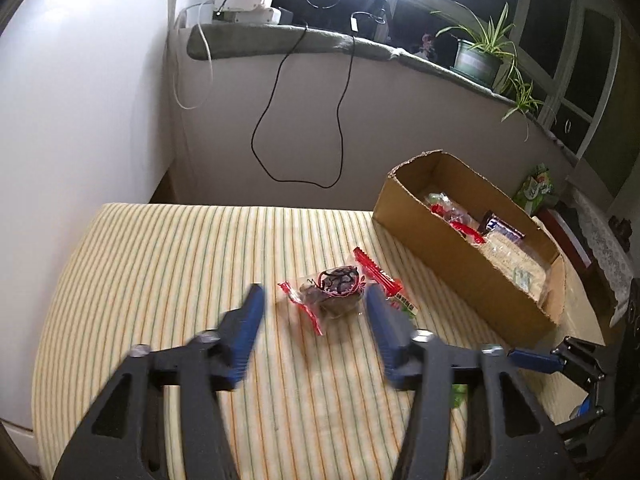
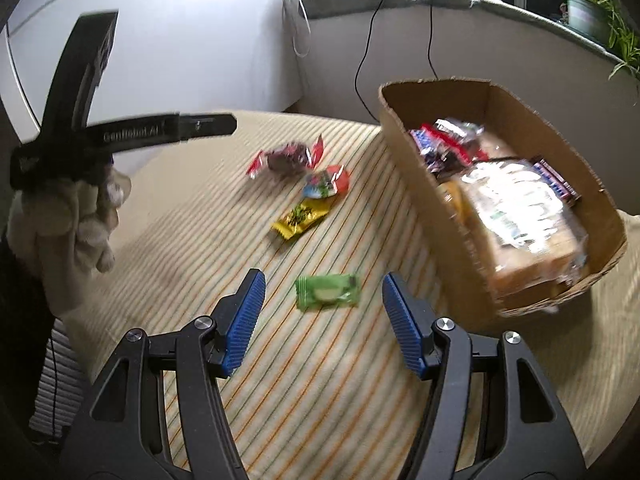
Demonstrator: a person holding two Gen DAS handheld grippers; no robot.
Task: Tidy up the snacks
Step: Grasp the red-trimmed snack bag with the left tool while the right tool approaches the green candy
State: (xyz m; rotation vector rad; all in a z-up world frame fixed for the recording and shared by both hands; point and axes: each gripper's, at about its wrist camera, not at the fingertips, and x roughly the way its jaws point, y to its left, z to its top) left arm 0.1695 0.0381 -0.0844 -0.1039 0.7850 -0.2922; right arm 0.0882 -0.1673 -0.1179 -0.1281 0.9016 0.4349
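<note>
In the left wrist view a dark brown snack in a clear wrapper with red ends (image 1: 332, 294) lies on the striped cloth (image 1: 160, 260). My left gripper (image 1: 314, 292) stands open around its near side, with the pads off it. A red and green packet (image 1: 386, 282) is half hidden behind the right finger. In the right wrist view my right gripper (image 2: 323, 280) is open, and a green packet (image 2: 326, 293) lies flat between its fingertips, untouched. Beyond it are a yellow packet (image 2: 300, 220), a round colourful packet (image 2: 326, 184) and the brown snack (image 2: 288, 158).
An open cardboard box (image 2: 400, 152) holding several wrapped snacks stands on the right of the cloth, also seen as the box (image 1: 440, 256). A gloved hand (image 2: 68, 220) holds the left tool at the far left. A windowsill with a potted plant (image 1: 476, 60) and hanging cables (image 1: 304, 120) is behind.
</note>
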